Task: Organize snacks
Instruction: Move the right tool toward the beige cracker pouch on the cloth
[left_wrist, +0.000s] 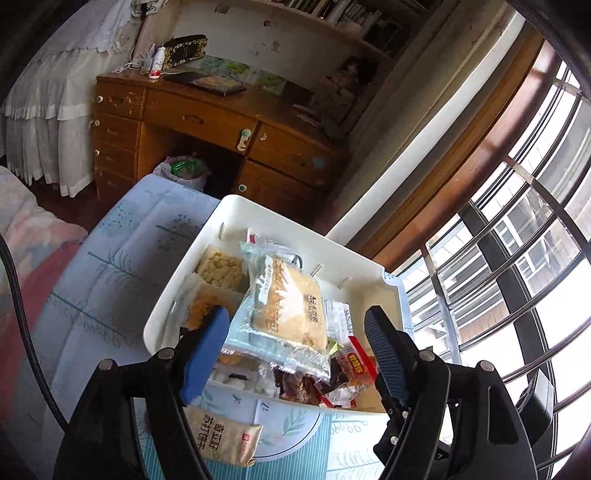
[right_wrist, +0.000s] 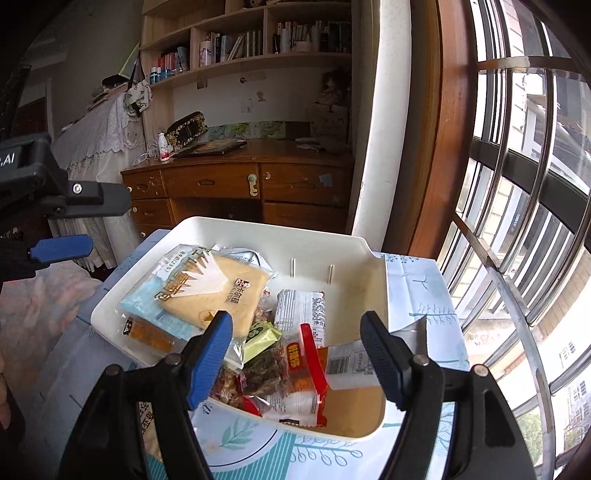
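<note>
A white plastic bin (left_wrist: 258, 210) (right_wrist: 325, 240) on the blue-patterned tablecloth holds several snack packets. A large clear-and-blue bread packet (left_wrist: 284, 302) (right_wrist: 207, 291) lies on top. Red-wrapped snacks (left_wrist: 354, 365) (right_wrist: 306, 365) and a green packet (right_wrist: 260, 338) lie at the near side. A tan cracker packet (left_wrist: 221, 435) lies on the cloth outside the bin, near its front wall. My left gripper (left_wrist: 295, 350) is open and empty, above the bin's near part. My right gripper (right_wrist: 295, 354) is open and empty, above the red snacks. The left gripper also shows in the right wrist view (right_wrist: 66, 221).
A wooden desk (left_wrist: 207, 122) (right_wrist: 236, 181) with drawers stands beyond the table. Barred windows (left_wrist: 517, 240) (right_wrist: 517, 184) run along the right. Bedding (left_wrist: 29, 236) lies to the left. Bookshelves (right_wrist: 240, 44) hang above the desk.
</note>
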